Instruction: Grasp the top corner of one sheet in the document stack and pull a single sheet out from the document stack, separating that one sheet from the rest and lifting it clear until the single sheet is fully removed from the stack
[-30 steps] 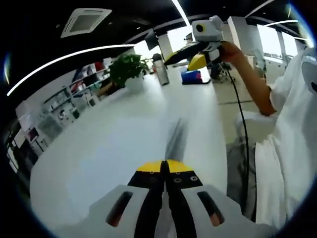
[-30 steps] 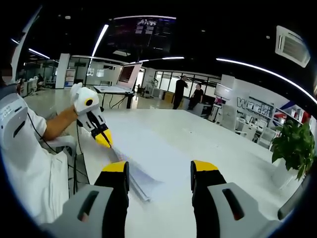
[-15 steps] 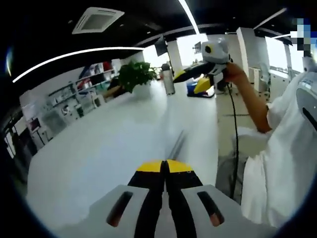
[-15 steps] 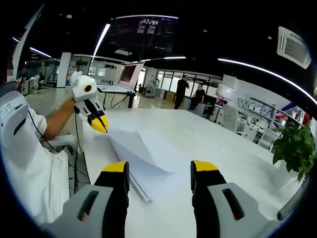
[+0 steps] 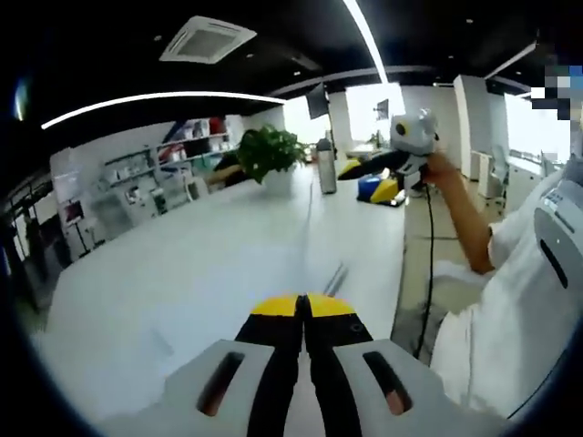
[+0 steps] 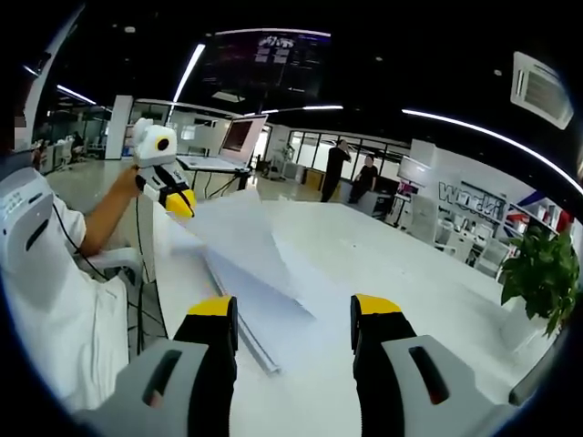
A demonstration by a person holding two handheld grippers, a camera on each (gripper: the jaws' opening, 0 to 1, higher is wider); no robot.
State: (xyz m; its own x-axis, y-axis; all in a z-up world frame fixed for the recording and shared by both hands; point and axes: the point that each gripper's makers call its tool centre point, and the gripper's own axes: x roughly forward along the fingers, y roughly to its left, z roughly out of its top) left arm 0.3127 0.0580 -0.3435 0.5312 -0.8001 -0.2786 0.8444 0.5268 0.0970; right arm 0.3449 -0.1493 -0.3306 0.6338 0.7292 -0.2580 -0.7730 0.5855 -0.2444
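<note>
Progress check, about halfway by my guess. Starting at the left side of the right gripper view: the person's sleeve [image 6: 36,246] fills that edge, and the arm reaches up to the left gripper [image 6: 179,204], which is pinched closed on the top corner of one sheet [image 6: 241,241]. From that held corner the paper slopes down and to the right in a big curl, and its low end looks like it's resting on the stack [image 6: 250,319], though I can't quite make out where sheet ends and stack begins. The stack itself lies flat on the white table [image 6: 383,255], just in front of the right gripper [image 6: 293,319], whose two jaws stand wide apart with nothing between them, hovering near the stack's edge.

In the left gripper view you're looking along that gripper's own jaws, pressed tight together, with a thin sliver that I take to be the sheet's edge running away from the tips. Over to the right of that view a hand [image 5: 442,168] holds the right gripper up over the far part of the table, near a potted plant [image 5: 269,153].

So the grab is done and the corner is lifted. As far as I can judge it's only one sheet coming up, but the paper is all white and I wouldn't swear to it. What's left: pull the rest of it free and lift it clear of the stack.
</note>
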